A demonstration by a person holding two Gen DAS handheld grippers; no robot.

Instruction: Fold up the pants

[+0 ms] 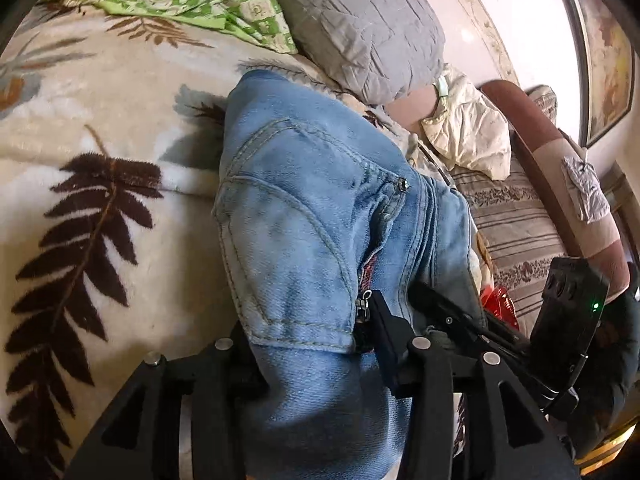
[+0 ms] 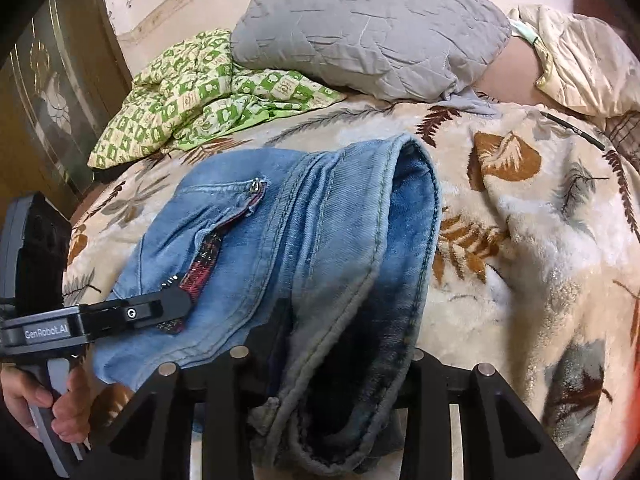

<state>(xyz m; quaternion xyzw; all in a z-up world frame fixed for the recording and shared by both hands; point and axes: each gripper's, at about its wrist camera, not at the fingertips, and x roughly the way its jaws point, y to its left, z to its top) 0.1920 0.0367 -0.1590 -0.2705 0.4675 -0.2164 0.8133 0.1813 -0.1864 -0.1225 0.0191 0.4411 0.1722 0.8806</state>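
Jeans (image 1: 320, 216) bunched between both tongs, on blanket (image 1: 100, 200).

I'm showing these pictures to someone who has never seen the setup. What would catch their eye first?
The faded light-blue denim jeans, bunched and partly folded, fill the middle of both views on a cream fleece blanket with brown fern leaves. Denim lies between the fingers of the black left gripper and the black right gripper at the bottom edge. Behind, a grey quilted pillow sits beside a green-and-cream checked cloth.
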